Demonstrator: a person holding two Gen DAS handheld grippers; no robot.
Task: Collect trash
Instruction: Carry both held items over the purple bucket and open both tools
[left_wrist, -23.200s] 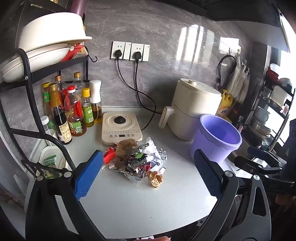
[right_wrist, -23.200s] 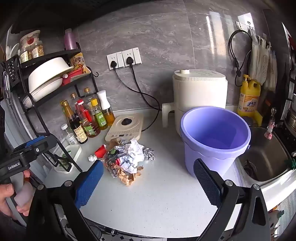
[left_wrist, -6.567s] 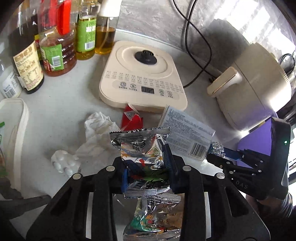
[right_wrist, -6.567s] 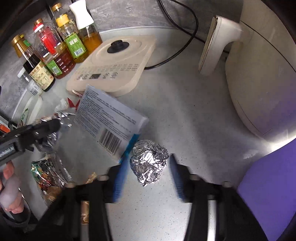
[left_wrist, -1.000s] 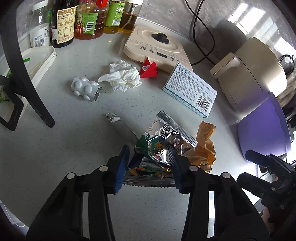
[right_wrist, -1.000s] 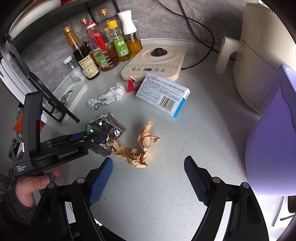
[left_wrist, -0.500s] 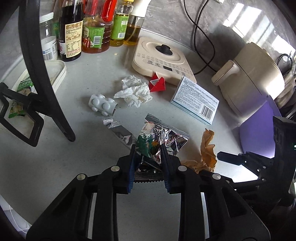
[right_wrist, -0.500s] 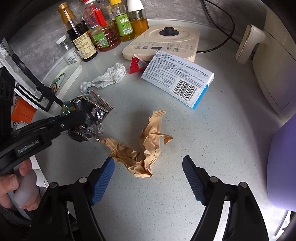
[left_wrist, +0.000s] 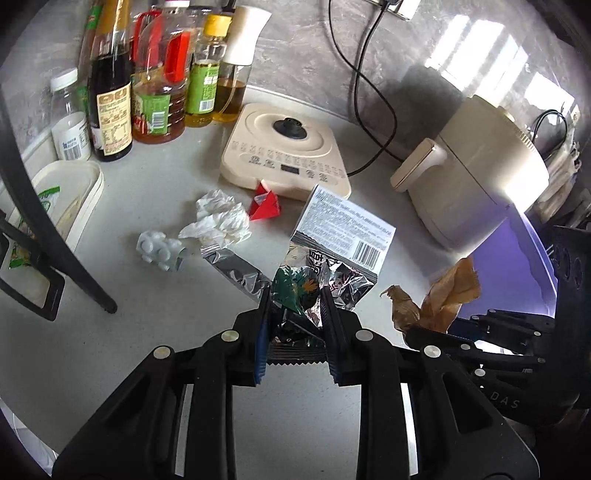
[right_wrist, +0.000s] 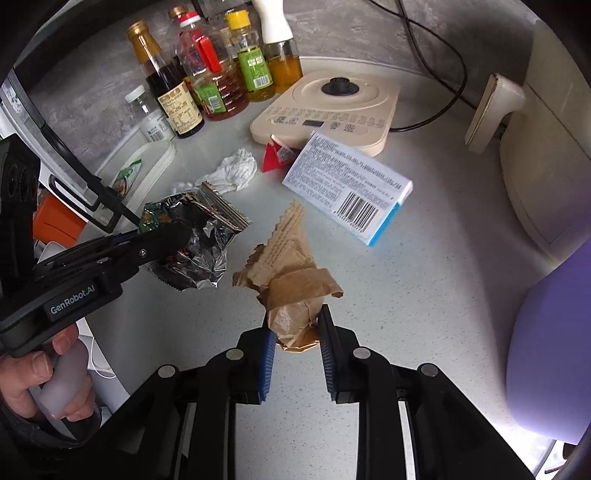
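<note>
My left gripper (left_wrist: 294, 295) is shut on a crumpled foil snack bag (left_wrist: 314, 280) and holds it above the counter; the bag (right_wrist: 195, 236) also shows at the left of the right wrist view. The jaws of my right gripper (right_wrist: 294, 317) are closing and pinch a crumpled brown paper wrapper (right_wrist: 291, 280), seen too as a brown wad (left_wrist: 439, 295). On the counter lie a white-and-blue box (right_wrist: 347, 184), a white tissue (left_wrist: 218, 221), a red carton scrap (left_wrist: 264, 205), a white blister piece (left_wrist: 159, 249) and a foil strip (left_wrist: 236, 271). The purple bin (right_wrist: 554, 350) stands at the right.
A cream induction cooker (left_wrist: 288, 155), a cream appliance (left_wrist: 480, 173) with cables, several sauce bottles (left_wrist: 159, 88), a white tray (left_wrist: 62, 206) and a black rack leg (left_wrist: 48, 229) ring the work area. A hand (right_wrist: 40, 380) grips the left tool.
The left gripper rose with the foil bag off the counter. The right gripper's wide-open jaws came down and closed on the brown wrapper.
</note>
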